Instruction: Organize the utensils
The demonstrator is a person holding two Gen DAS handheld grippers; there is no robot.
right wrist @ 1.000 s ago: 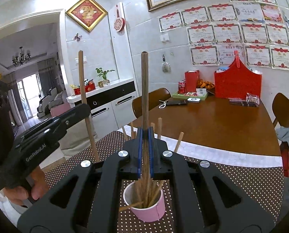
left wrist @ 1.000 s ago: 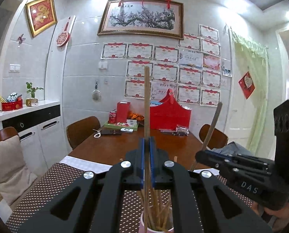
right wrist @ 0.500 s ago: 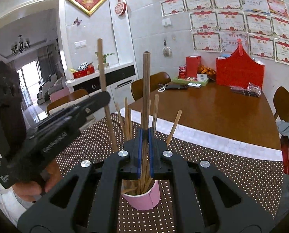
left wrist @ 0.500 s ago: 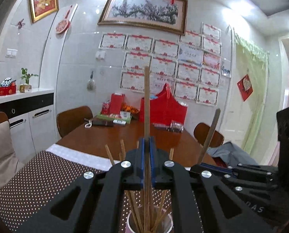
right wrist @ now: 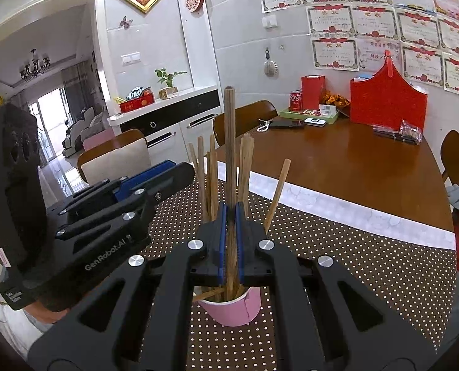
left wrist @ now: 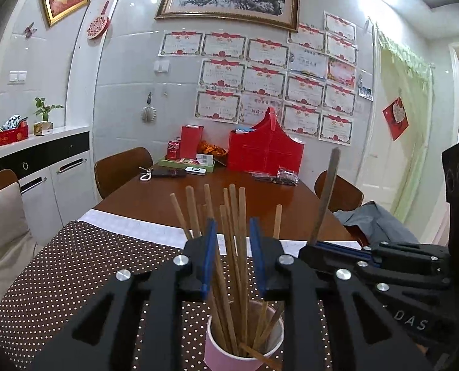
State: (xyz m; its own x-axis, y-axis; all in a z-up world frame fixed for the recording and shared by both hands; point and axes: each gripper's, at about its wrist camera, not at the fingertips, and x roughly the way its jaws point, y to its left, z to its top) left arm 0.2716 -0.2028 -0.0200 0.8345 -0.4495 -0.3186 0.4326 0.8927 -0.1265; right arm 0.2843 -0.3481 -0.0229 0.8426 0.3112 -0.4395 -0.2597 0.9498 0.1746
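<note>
Right wrist: right gripper (right wrist: 231, 241) around upright chopstick (right wrist: 229, 142)

One pink cup (left wrist: 243, 355), roughly ten wooden chopsticks (left wrist: 241, 247) standing in it, two grippers, one red can (left wrist: 172, 150), three chairs visible.

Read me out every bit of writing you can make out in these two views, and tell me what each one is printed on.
"GenRobot.AI": side of the left tongs, right wrist view.
"DAS": side of the right tongs, left wrist view.
"奖状": heads the wall certificates; their smaller text is too blurred.
Soda can logo, red wall plaques: unreadable.
</note>
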